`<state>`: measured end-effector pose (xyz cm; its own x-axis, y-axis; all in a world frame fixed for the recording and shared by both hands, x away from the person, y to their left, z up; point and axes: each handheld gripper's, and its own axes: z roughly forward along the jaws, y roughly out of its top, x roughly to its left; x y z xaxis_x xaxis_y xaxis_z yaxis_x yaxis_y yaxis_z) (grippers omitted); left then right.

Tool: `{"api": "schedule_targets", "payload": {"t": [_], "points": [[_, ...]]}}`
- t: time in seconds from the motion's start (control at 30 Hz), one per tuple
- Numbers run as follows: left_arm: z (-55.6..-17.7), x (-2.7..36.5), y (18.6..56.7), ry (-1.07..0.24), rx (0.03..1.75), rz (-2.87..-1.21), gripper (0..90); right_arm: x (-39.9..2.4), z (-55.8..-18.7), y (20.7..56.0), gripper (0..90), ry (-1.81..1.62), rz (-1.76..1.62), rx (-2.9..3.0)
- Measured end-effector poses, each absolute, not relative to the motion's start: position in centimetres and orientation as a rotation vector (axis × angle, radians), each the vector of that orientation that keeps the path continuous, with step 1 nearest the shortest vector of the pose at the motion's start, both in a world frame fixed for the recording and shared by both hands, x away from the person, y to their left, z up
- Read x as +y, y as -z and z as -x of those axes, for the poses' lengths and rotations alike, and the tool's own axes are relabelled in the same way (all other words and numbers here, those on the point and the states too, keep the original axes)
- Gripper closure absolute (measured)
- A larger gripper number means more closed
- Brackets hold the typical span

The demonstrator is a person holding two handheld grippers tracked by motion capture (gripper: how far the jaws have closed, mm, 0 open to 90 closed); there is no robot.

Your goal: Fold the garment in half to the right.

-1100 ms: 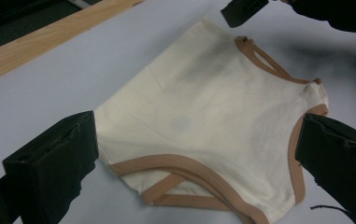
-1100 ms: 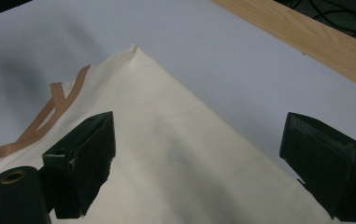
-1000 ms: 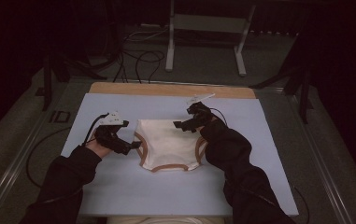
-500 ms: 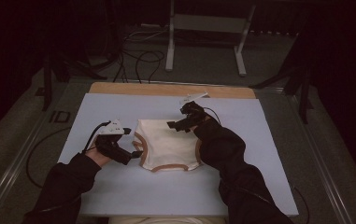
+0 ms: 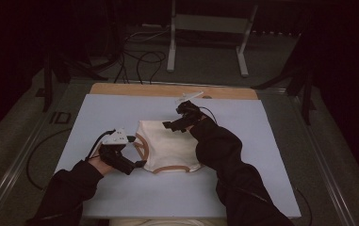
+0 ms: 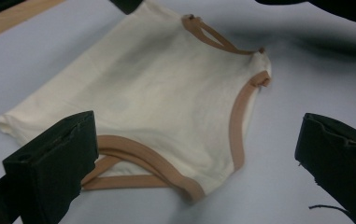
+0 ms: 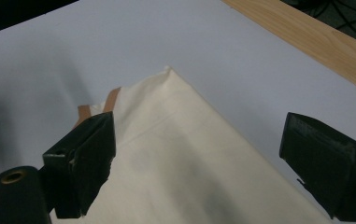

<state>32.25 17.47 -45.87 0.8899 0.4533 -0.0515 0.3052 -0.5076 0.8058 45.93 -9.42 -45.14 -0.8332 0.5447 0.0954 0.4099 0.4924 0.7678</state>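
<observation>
A: Cream garment (image 5: 167, 148) lies flat mid-table (image 5: 97, 113); left tongs (image 6: 199, 154) and right tongs (image 7: 194, 158) both gape wide, holding nothing.
B: Risk: pinching one layer only (tan trim (image 6: 237, 121) is thin), so it bunches.

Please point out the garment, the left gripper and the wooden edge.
garment (image 5: 167, 143): high view, middle of cream cloth.
left gripper (image 5: 138, 150): high view, between its fingers.
wooden edge (image 5: 134, 89): high view, far side.
</observation>
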Motion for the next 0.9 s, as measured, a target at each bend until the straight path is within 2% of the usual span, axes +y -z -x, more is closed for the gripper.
{"api": "schedule_targets", "payload": {"t": [0.47, 0.6, 0.9], "points": [[-31.6, 16.1, 48.4, -0.169, 0.427, -2.242, 0.5, -6.1, -46.0, 45.2, 10.5, -1.263, -0.772, 2.61], [-31.6, 15.8, 49.2, -0.16, 0.403, -2.28, 4.7, -5.5, -45.9, 45.4, 10.6, -1.264, -0.753, 2.621], [-31.8, 14.5, 50.8, -0.176, 0.334, -2.381, 20.0, -4.8, -45.9, 46.0, 10.6, -1.267, -0.76, 2.633]]}}
